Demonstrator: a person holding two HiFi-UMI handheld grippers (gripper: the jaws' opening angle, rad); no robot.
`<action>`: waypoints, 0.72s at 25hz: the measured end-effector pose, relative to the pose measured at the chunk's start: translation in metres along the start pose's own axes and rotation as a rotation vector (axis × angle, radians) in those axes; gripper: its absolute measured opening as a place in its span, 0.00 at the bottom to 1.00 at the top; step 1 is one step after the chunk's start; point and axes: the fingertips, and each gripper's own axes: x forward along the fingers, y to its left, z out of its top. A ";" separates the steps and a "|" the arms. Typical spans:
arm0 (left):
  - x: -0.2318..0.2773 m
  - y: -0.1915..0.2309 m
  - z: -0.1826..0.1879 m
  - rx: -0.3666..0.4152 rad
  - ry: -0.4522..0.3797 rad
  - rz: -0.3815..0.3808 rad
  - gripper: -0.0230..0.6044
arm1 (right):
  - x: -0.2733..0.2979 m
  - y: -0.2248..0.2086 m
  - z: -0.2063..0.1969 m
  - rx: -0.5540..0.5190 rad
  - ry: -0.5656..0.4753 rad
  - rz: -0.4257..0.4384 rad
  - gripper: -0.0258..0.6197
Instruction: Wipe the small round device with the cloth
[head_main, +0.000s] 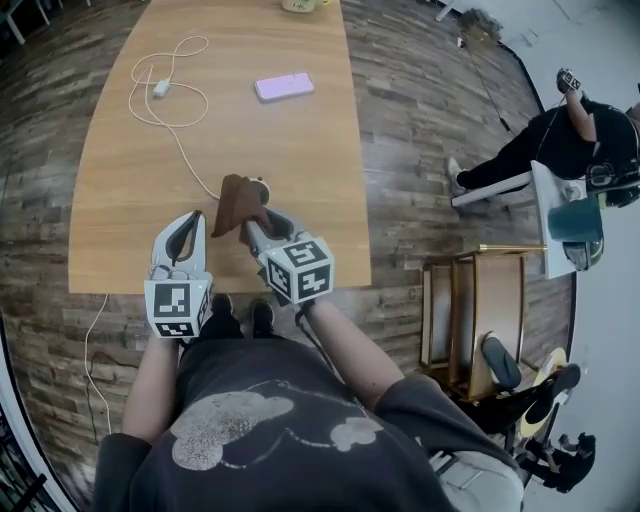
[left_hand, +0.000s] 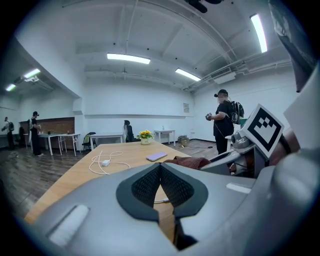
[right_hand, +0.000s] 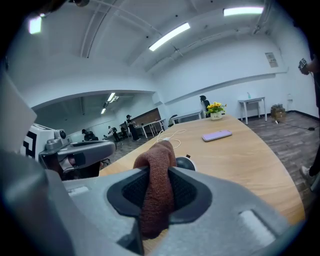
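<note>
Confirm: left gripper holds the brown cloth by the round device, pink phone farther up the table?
No: the right gripper holds the brown cloth, per the right gripper view; the left gripper is shut, empty. Correct: round device beside it, pink phone farther up the table.

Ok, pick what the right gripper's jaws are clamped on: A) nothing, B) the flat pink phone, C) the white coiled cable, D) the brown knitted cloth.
D: the right gripper pinches the brown knitted cloth between its jaws.
</note>
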 end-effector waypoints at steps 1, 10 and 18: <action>0.002 0.002 -0.002 0.000 0.006 -0.016 0.07 | 0.004 -0.001 -0.001 -0.001 0.009 -0.011 0.16; 0.021 0.015 -0.010 -0.004 0.033 -0.112 0.07 | -0.002 -0.010 -0.004 0.062 0.009 -0.112 0.16; 0.030 0.000 -0.016 -0.010 0.050 -0.182 0.07 | -0.028 -0.046 -0.021 0.128 0.029 -0.262 0.16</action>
